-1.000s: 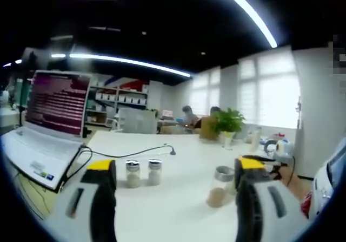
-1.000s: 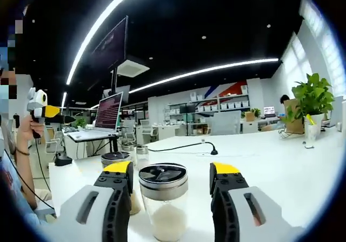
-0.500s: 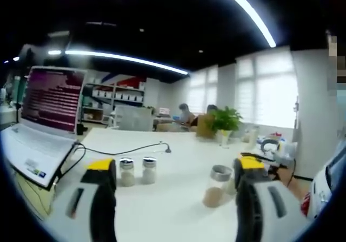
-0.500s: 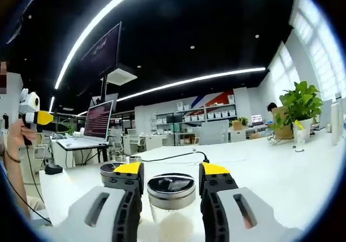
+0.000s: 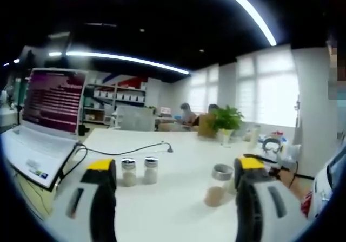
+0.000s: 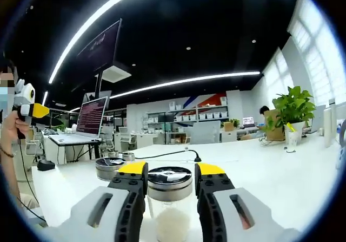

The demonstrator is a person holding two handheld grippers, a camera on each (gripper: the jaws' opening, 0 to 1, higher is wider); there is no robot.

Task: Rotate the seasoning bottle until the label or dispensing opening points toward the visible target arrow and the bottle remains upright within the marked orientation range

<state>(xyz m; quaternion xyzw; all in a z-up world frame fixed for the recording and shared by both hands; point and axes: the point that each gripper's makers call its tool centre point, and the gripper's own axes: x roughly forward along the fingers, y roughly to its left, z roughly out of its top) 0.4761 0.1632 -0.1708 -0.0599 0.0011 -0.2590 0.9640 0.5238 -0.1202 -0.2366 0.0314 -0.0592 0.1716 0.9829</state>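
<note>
A clear seasoning bottle with a round metal lid and white grains inside stands upright on the white table. My right gripper is shut on it, one yellow-tipped jaw pressed against each side just under the lid. My left gripper hovers open above the table with nothing between its jaws. It also appears at the far left of the right gripper view as a left gripper held up in a person's hand.
A second jar with a metal lid stands just left of the held bottle. A jar of brown powder, two small shakers, an open laptop with a black cable, and a potted plant share the table.
The right gripper's jaws have closed from a wide gap onto the bottle's sides, and that camera has come closer and lower. The left gripper stays open, its view shifting only slightly.
</note>
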